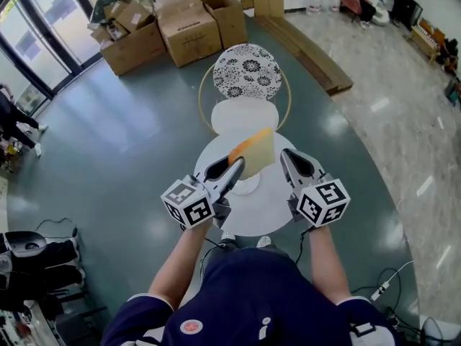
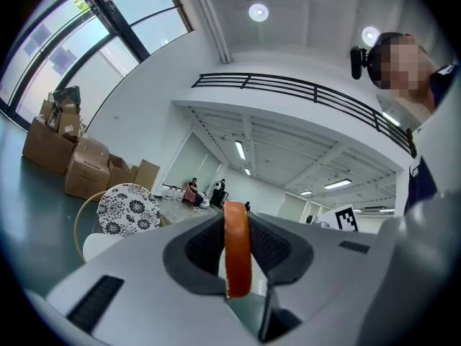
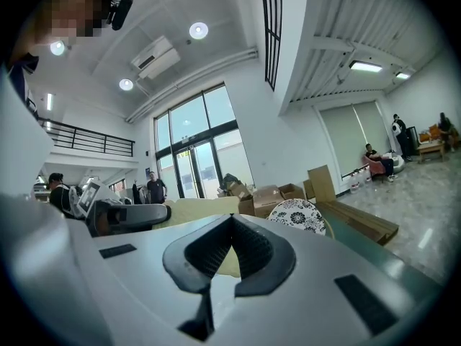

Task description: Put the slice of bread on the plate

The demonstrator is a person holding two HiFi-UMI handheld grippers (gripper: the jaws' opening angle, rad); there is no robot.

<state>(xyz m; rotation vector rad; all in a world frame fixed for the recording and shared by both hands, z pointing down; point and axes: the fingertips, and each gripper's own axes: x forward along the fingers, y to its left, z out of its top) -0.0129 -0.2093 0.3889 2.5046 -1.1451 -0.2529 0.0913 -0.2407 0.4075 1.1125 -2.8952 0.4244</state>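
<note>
Bread hangs over the round white tabletop, and we see it clamped on edge between the jaws of the left gripper. Its pale yellow face is turned toward the right gripper and its orange crust runs along the top. In the left gripper view the crust stands upright as a narrow orange band, and the jaws press on it from either side. The slice is clear of the tabletop's surface, over the half nearer the chair. Below the left gripper's tips we make out a pale round plate on the tabletop, hard to separate from the white surface, and the bread is not resting on it. The right gripper hovers over the tabletop's right part, just beside the slice without touching it. In its own view the jaws are together with nothing between them, and the bread's yellow face shows beyond them. The flower-patterned chair stands against the tabletop's far edge. Cardboard boxes sit on the floor well beyond the tabletop.
</note>
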